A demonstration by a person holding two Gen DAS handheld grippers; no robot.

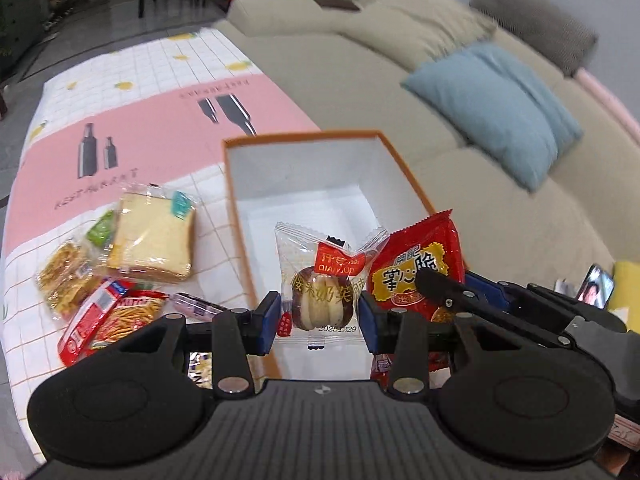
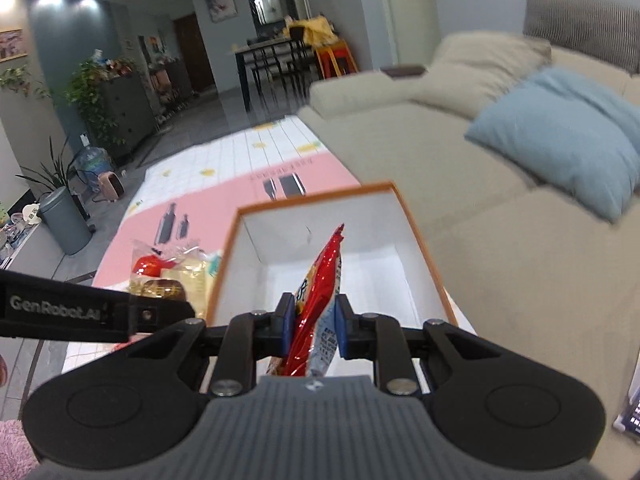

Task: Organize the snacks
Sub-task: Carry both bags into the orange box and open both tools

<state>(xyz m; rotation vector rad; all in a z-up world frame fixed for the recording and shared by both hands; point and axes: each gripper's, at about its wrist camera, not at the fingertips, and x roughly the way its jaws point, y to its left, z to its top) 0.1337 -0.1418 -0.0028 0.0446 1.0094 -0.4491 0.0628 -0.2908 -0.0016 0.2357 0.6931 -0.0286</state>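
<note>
The box [image 1: 404, 184] stands on the table [image 1: 120, 92] with its white floor bare as far as the views show; no snack lies in it yet. The left gripper [image 1: 318, 316] holds a clear date packet [image 1: 320, 288] between its blue pads, above the near end of the box. The right gripper [image 2: 312, 324] is clamped on a red packet [image 2: 320, 280], held edge-on over the box opening; the same red packet [image 1: 416, 268] appears in the left view just beside the date packet. Both packets are therefore at the box but not released. Left on the table beside the box: a bread slice [image 1: 152, 236], a noodle pack [image 1: 64, 276], a red stick-snack bag [image 1: 108, 320], a green packet [image 1: 100, 228] and a small purple one [image 1: 192, 304]. The near end of the box floor is hidden behind both grippers, so an item there cannot be ruled out. Whether the left pads press the date packet firmly is probable, not certain. Further packets under the left gripper body are cut off.
</note>
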